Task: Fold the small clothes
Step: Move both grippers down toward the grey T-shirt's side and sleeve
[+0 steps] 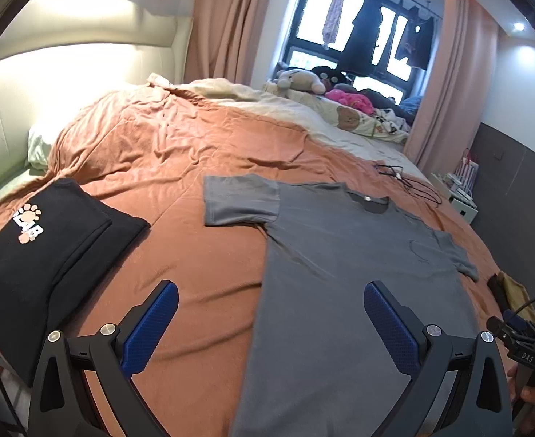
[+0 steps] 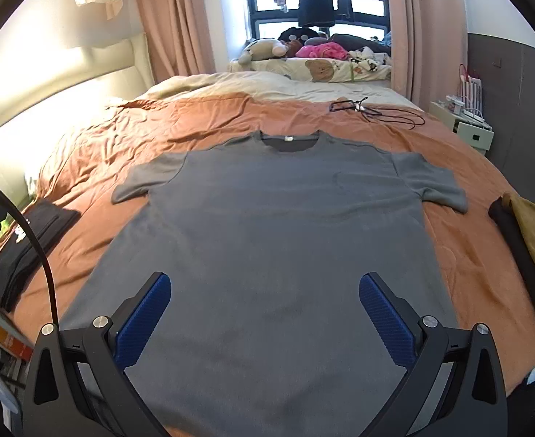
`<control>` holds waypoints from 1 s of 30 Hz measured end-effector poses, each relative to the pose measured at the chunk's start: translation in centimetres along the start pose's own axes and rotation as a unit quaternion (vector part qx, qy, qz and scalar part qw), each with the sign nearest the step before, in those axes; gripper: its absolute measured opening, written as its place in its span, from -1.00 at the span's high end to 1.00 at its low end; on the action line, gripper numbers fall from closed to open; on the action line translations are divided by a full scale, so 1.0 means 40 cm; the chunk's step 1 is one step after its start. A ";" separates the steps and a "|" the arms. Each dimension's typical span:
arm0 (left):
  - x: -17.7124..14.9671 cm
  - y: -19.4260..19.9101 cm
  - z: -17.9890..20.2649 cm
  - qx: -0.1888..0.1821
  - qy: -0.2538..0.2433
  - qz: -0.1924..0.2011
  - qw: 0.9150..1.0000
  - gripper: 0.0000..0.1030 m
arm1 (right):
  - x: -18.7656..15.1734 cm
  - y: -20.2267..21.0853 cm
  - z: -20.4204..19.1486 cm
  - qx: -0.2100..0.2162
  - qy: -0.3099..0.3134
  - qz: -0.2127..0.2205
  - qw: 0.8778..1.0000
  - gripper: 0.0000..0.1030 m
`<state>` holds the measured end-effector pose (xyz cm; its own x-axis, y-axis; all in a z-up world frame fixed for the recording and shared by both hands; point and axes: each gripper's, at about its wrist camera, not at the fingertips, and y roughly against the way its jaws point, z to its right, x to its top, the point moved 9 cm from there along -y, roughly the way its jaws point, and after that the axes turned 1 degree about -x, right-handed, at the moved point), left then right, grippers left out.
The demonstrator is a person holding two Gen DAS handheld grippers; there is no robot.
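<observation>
Both tongs (image 1: 271, 313) (image 2: 265, 306) spread, empty | grey t-shirt (image 2: 267, 225) hem cut off | flat on bed (image 2: 122, 123), collar pointing away, toward window

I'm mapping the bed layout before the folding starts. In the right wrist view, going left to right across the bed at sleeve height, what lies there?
Folded black garment → grey T-shirt, spread flat → dark and mustard-yellow clothes at the bed's right edge. All rest on the orange bedspread.
</observation>
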<state>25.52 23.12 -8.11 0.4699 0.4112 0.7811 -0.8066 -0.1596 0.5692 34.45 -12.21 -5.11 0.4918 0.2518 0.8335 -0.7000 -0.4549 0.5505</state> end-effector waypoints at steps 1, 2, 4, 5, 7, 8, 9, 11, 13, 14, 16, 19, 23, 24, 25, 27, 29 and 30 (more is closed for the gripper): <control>0.006 -0.015 -0.013 0.003 0.003 -0.002 1.000 -0.97 | 0.007 -0.014 -0.002 0.000 0.002 0.001 1.000 -1.00; 0.012 -0.027 -0.022 0.005 0.006 -0.004 1.000 -0.96 | 0.010 -0.030 -0.011 0.000 0.006 0.002 1.000 -1.00; 0.022 -0.060 -0.045 0.009 0.014 -0.008 1.000 -0.89 | 0.016 -0.059 -0.022 0.006 0.015 0.000 1.000 -1.00; 0.027 -0.074 -0.053 0.010 0.017 -0.011 1.000 -0.82 | 0.022 -0.072 -0.029 0.017 0.018 0.000 1.000 -1.00; 0.037 -0.109 -0.075 0.011 0.025 -0.019 0.999 -0.73 | 0.033 -0.099 -0.038 0.026 0.025 -0.002 0.999 -1.00; 0.042 -0.128 -0.087 0.012 0.030 -0.023 0.999 -0.67 | 0.034 -0.106 -0.038 0.029 0.026 -0.005 0.999 -1.00; 0.046 -0.149 -0.098 0.011 0.036 -0.029 0.999 -0.61 | 0.037 -0.120 -0.038 0.035 0.024 -0.010 0.999 -1.00; 0.052 -0.185 -0.117 0.009 0.047 -0.039 0.998 -0.51 | 0.050 -0.145 -0.032 0.046 0.013 -0.015 0.999 -1.00; 0.063 -0.222 -0.134 0.009 0.055 -0.048 0.997 -0.41 | 0.062 -0.172 -0.027 0.056 0.008 -0.020 0.998 -1.00; 0.068 -0.238 -0.140 0.009 0.057 -0.051 0.997 -0.39 | 0.071 -0.184 -0.025 0.059 0.009 -0.021 0.998 -1.00; 0.077 -0.270 -0.151 0.011 0.059 -0.058 0.997 -0.35 | 0.086 -0.213 -0.024 0.064 0.015 -0.022 0.998 -1.00; 0.093 -0.326 -0.171 0.011 0.068 -0.070 0.995 -0.31 | 0.110 -0.257 -0.023 0.067 0.018 -0.029 0.997 -1.00; 0.102 -0.395 -0.197 0.012 0.087 -0.088 0.992 -0.18 | 0.144 -0.310 -0.032 0.078 0.012 -0.036 0.996 -1.00; 0.106 -0.413 -0.202 0.012 0.091 -0.092 0.992 -0.15 | 0.154 -0.323 -0.036 0.080 0.013 -0.036 0.996 -1.00; 0.109 -0.429 -0.207 0.012 0.094 -0.096 0.991 -0.14 | 0.164 -0.333 -0.043 0.083 0.016 -0.034 0.996 -1.00; 0.111 -0.462 -0.222 0.015 0.102 -0.106 0.989 -0.05 | 0.178 -0.355 -0.056 0.088 0.023 -0.035 0.995 -1.00; 0.115 -0.492 -0.233 0.013 0.111 -0.115 0.987 0.01 | 0.191 -0.379 -0.074 0.099 0.027 -0.039 0.994 -0.95; 0.118 -0.506 -0.239 0.012 0.116 -0.119 0.986 0.02 | 0.199 -0.391 -0.077 0.101 0.029 -0.039 0.994 -0.94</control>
<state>40.65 36.88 -18.39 0.5479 0.6328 0.5472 -0.6733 -0.0546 0.7374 47.70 -0.46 -6.95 0.5049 0.3398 0.7935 -0.5395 -0.5933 0.5974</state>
